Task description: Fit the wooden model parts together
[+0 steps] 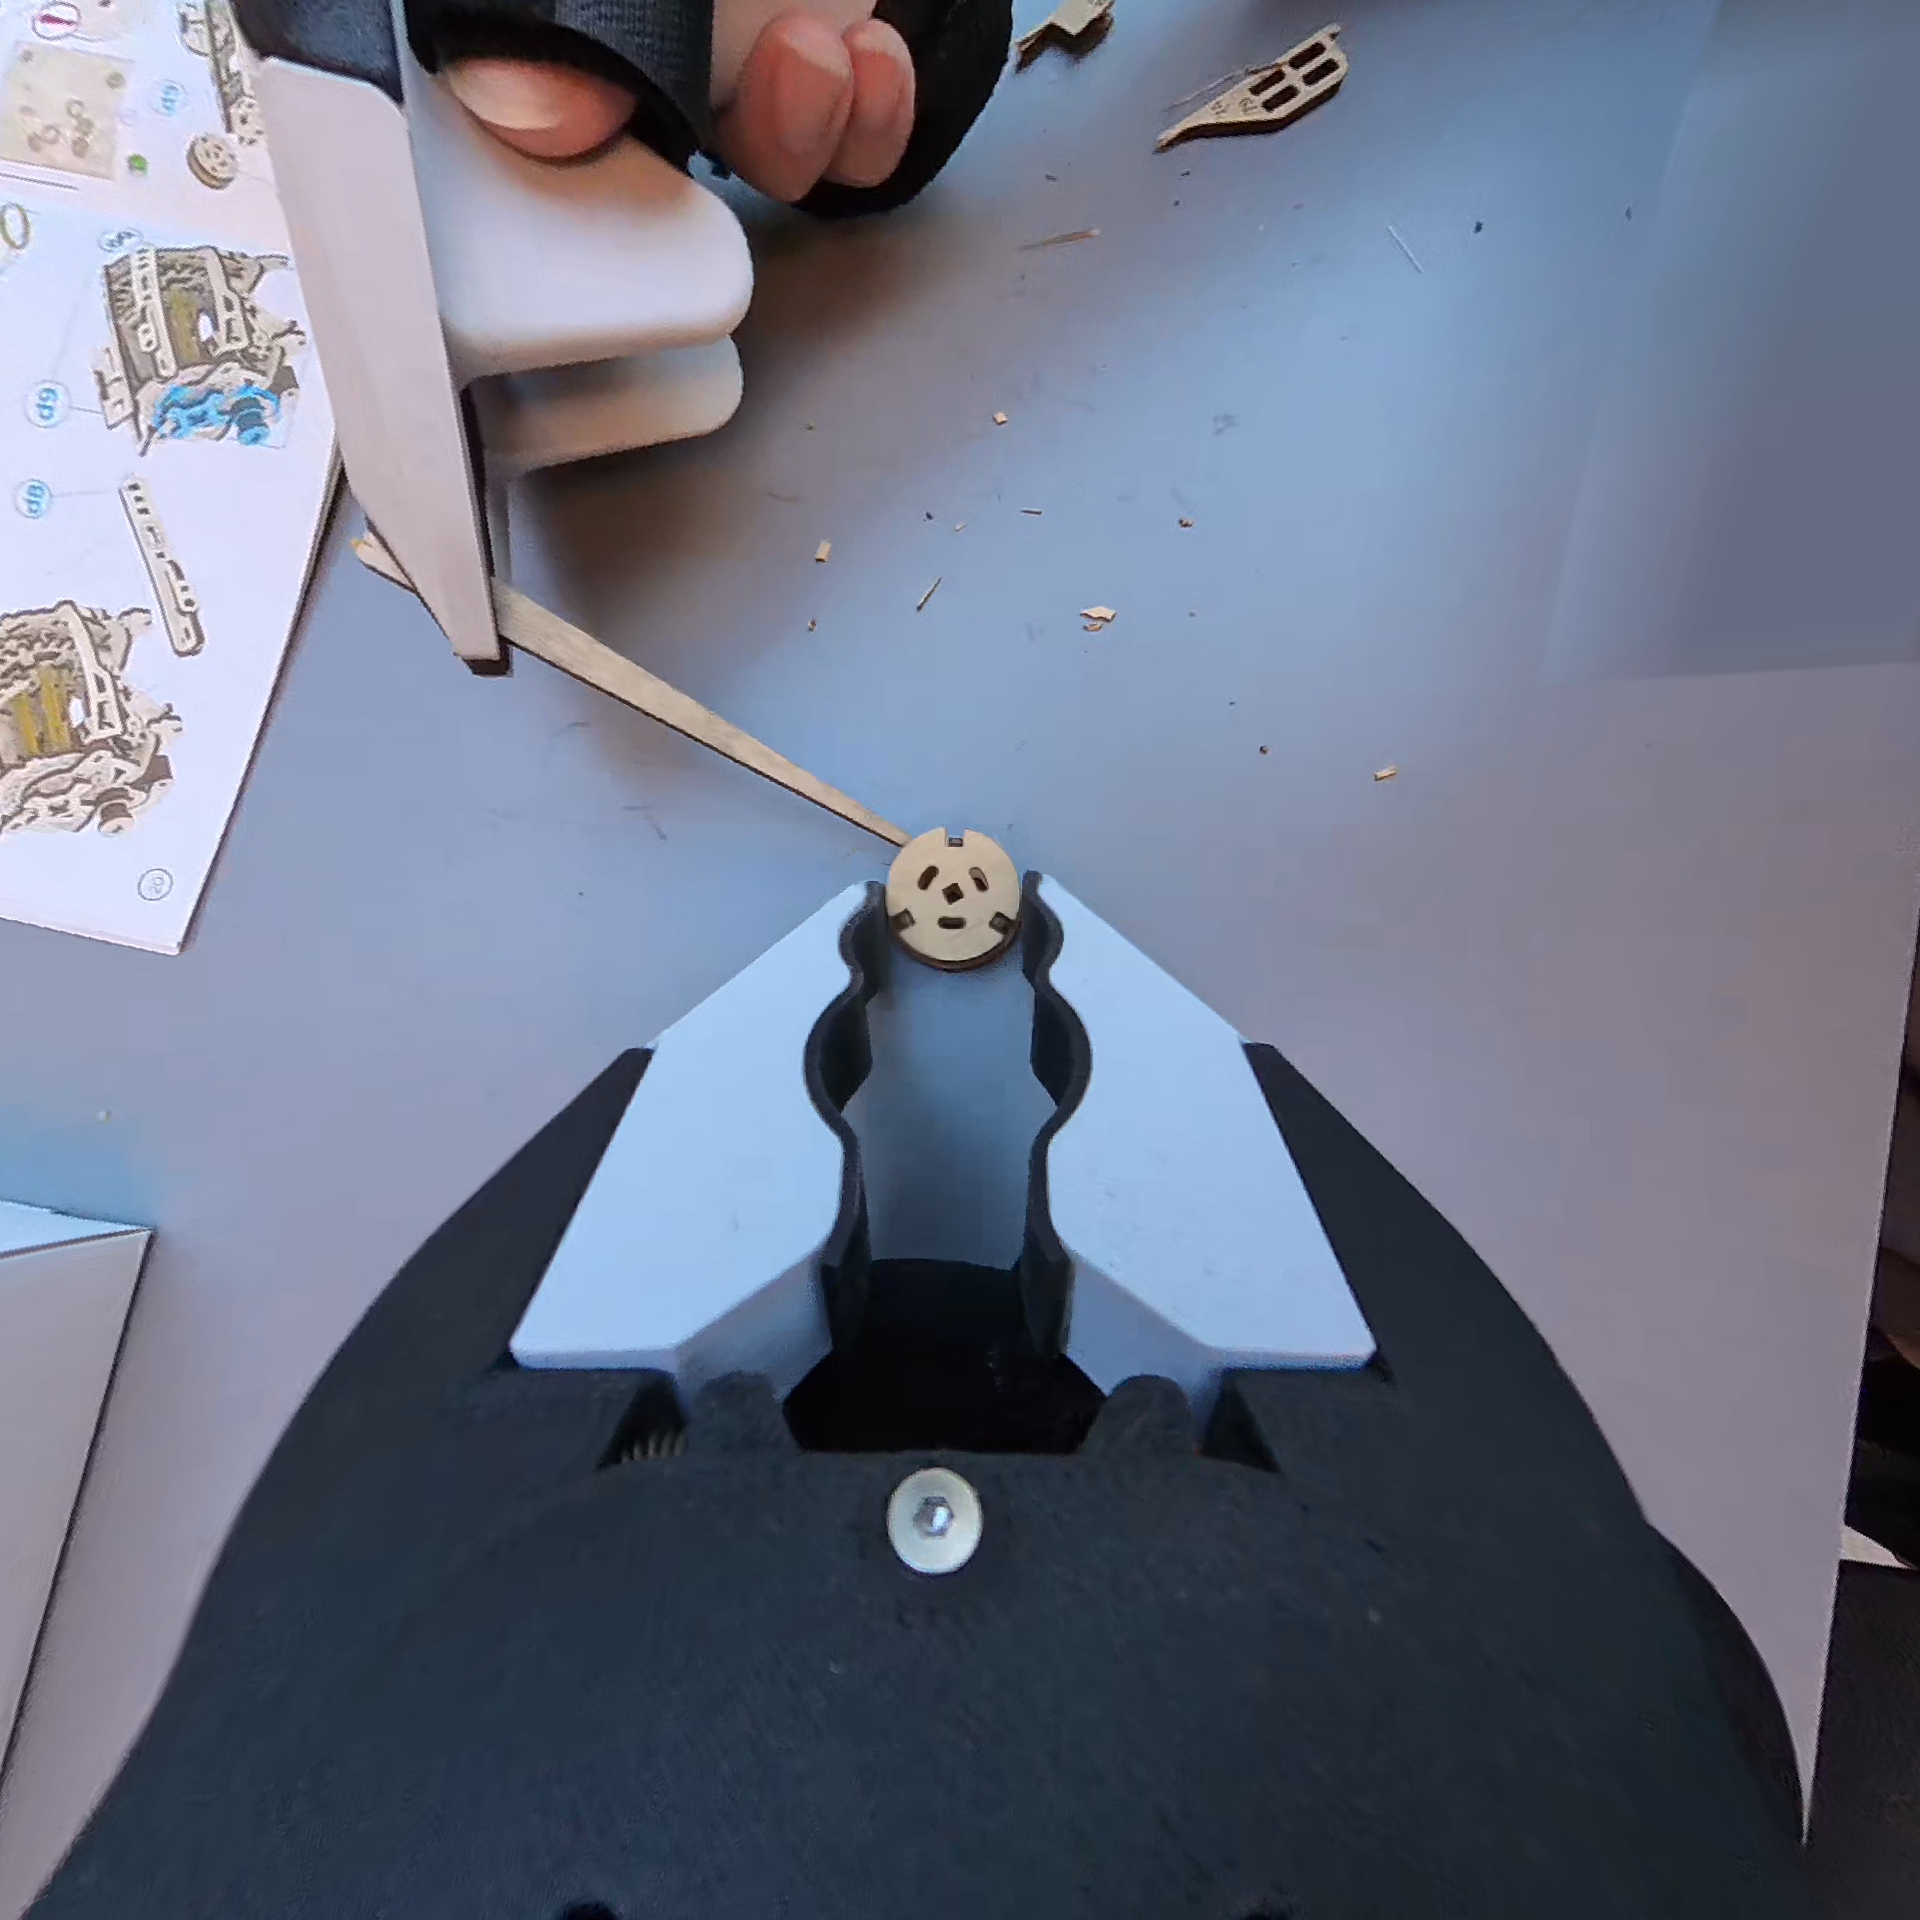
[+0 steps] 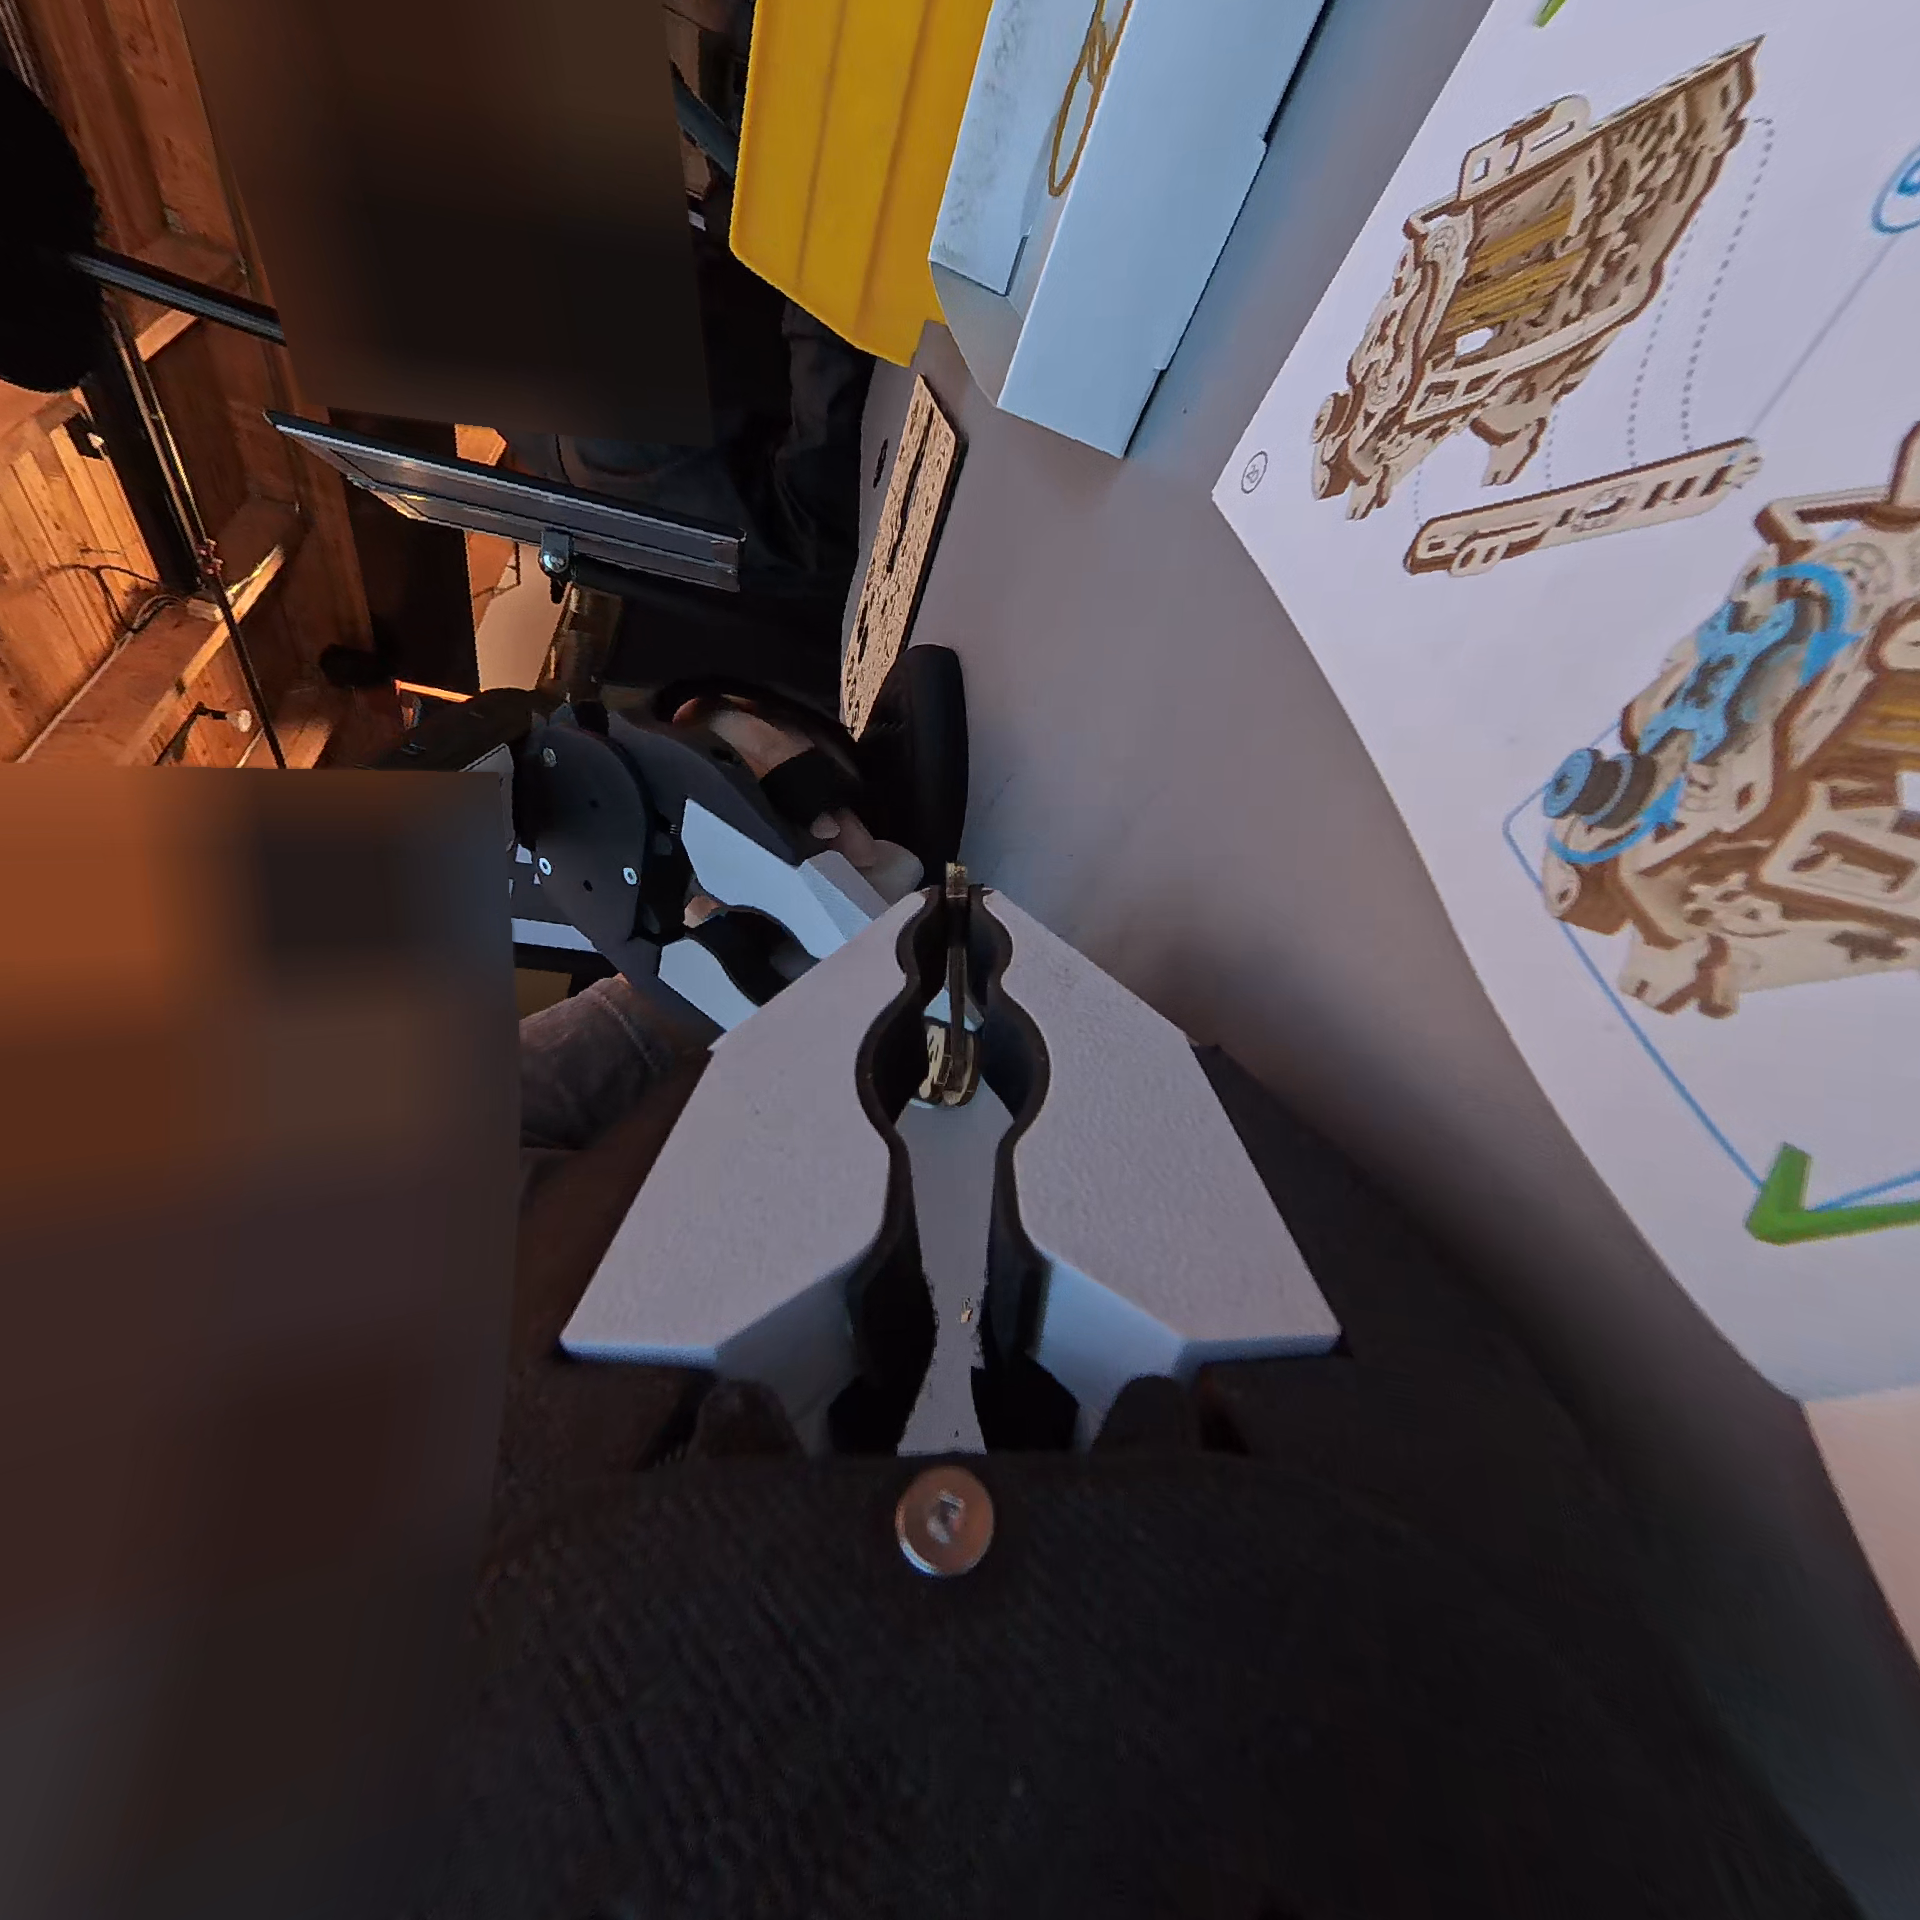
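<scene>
Round wooden disc [image 1: 952,912], slotted, pinched in left claw [image 1: 954,904]

Left wrist view close, steeply down on table [image 1: 1351,520], right wrist view sideways, both showing instruction sheet [image 1: 125,520].

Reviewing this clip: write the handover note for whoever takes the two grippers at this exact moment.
Left gripper: shut on the round wooden disc, pinched at the fingertips, face up above the grey table.
Right gripper: shut on a thin wooden strip, which slants toward the disc; its tip sits at the disc's notched rim.
Nearby: instruction sheet to the left, spare wooden pieces at the far edge, splinters scattered on the table.
Done: both parts picked up and brought together.
Left: whether the strip has entered the disc cannot be told; seat it, then continue the build.
</scene>
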{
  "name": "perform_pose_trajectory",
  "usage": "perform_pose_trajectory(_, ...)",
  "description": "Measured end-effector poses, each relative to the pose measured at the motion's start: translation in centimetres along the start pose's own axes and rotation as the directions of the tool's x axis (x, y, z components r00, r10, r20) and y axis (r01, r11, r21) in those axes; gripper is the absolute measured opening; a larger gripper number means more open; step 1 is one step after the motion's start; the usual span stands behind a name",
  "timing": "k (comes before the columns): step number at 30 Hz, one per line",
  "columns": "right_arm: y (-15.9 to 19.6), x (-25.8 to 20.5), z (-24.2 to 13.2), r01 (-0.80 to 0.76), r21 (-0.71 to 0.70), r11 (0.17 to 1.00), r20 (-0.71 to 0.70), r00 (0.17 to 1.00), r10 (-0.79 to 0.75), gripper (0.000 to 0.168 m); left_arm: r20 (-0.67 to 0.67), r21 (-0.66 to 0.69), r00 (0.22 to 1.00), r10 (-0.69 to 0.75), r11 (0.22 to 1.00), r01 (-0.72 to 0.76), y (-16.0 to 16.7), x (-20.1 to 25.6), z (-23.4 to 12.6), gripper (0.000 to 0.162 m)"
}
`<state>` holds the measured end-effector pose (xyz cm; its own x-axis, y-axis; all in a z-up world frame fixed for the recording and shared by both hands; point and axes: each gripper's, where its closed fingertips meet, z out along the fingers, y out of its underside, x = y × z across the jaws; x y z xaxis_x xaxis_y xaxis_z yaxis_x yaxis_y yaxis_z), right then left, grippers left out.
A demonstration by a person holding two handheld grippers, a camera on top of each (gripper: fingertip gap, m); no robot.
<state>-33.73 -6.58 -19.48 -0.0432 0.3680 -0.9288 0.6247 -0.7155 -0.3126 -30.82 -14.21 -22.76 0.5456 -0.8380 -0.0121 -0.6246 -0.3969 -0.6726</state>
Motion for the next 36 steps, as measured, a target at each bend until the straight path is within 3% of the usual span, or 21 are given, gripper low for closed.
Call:
perform_pose_trajectory(18, 0.8, 0.8, 2.9, -0.047, -0.242, 0.969, -0.017, 0.999, 0.044, 0.001, -0.127, 0.002, 0.987, 0.101, 0.995, -0.101, 0.1, 1.0, -0.1, 0.024)
perform_pose_trajectory(25, 0.7, 0.7, 4.7, -0.028, -0.329, 0.944, -0.023, 0.999, 0.021, 0.001, -0.12, 0.006, 0.987, 0.104, 0.995, -0.104, 0.1, 1.0, -0.1, 0.024)
perform_pose_trajectory(31, 0.7, 0.6, 5.0, -0.022, -0.324, 0.946, -0.011, 1.0, 0.019, 0.001, -0.103, 0.002, 0.99, 0.097, 0.995, -0.097, 0.1, 0.9, -0.1, 0.024)
perform_pose_trajectory(36, 0.8, 0.6, 4.8, -0.013, -0.308, 0.951, -0.012, 1.0, 0.01, 0.001, 0.005, 0.02, 0.999, 0.033, 0.999, -0.033, -0.3, 0.3, -0.4, 0.031)
